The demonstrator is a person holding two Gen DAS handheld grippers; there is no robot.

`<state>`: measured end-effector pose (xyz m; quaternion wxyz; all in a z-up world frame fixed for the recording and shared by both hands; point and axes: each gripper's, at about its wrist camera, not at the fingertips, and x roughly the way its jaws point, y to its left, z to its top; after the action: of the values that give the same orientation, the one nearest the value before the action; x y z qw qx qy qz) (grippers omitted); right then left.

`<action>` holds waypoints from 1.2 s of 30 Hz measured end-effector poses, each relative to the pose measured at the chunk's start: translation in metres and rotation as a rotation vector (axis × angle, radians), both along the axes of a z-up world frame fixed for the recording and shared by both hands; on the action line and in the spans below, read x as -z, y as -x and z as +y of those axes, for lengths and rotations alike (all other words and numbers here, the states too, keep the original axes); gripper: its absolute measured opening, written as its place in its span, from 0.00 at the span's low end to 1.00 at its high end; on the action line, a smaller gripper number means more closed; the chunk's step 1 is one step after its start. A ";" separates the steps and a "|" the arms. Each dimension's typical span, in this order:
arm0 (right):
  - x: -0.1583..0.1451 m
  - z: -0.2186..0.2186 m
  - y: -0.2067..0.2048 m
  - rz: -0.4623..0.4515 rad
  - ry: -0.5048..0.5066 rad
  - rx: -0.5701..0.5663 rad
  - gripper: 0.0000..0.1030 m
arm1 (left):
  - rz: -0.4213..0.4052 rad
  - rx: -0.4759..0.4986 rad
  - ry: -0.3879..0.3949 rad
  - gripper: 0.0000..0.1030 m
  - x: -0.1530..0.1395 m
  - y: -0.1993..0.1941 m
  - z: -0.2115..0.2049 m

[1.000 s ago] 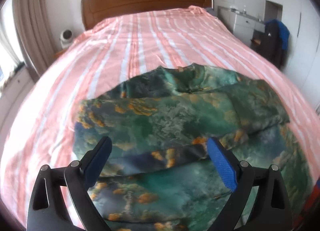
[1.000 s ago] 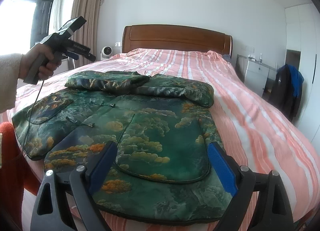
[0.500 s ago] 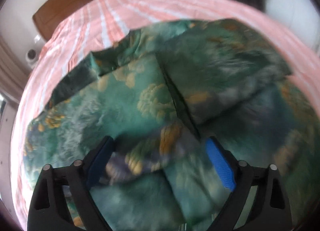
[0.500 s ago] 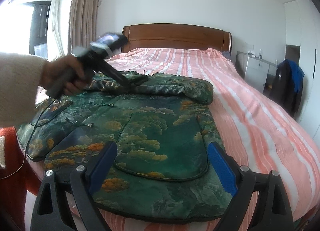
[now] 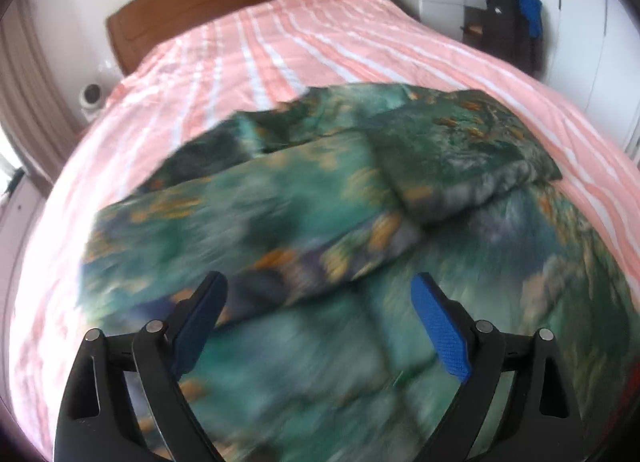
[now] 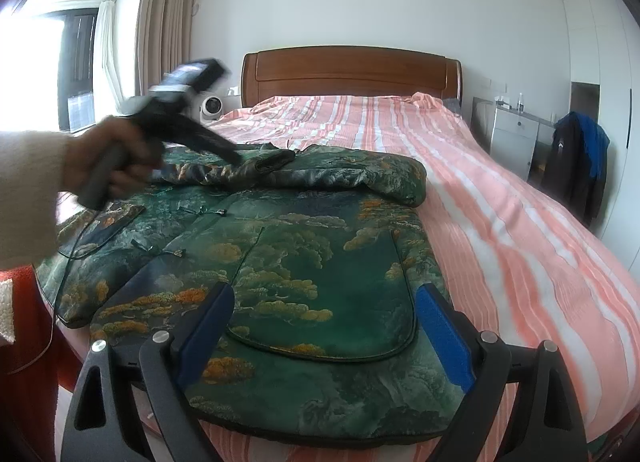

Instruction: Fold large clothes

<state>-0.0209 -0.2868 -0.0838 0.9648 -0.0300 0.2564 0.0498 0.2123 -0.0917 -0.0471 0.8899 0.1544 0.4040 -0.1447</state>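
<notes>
A large green jacket with orange cloud print lies flat on the bed, both sleeves folded across its upper part. In the left wrist view the jacket is blurred. My left gripper is open and empty, hovering over the folded left sleeve; it also shows in the right wrist view, its tips down at the sleeves near the collar. My right gripper is open and empty, just above the jacket's hem at the bed's foot edge.
The pink striped bedsheet covers the bed, with a wooden headboard behind. A white cabinet and a dark and blue garment on a chair stand to the right. A small fan sits at the left.
My left gripper has swung down from above the bed's left side to the folded sleeves near the collar, moving fast and blurred. My right gripper has stayed still.
</notes>
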 end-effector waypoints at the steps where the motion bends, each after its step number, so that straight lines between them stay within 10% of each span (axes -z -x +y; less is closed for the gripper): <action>1: 0.000 0.000 0.000 -0.003 0.001 0.000 0.89 | -0.014 -0.027 0.001 0.93 -0.009 0.010 0.021; 5: -0.002 0.002 0.002 -0.012 0.010 -0.002 0.89 | -0.023 -0.165 -0.090 0.93 -0.041 0.028 0.096; 13: -0.003 0.006 0.003 -0.016 0.021 -0.015 0.89 | -0.165 -0.339 -0.716 0.99 -0.107 0.059 0.200; 25: 0.000 0.018 0.007 -0.019 0.089 -0.012 0.89 | 0.076 -0.142 -0.057 0.99 0.057 0.109 0.095; 36: 0.005 0.028 0.005 -0.004 0.122 -0.033 0.89 | -0.017 -0.332 0.089 0.99 0.069 0.133 0.117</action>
<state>-0.0260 -0.2584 -0.0892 0.9607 -0.0933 0.2565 0.0496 0.0797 0.0256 -0.1160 0.9109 0.0473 0.4098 -0.0121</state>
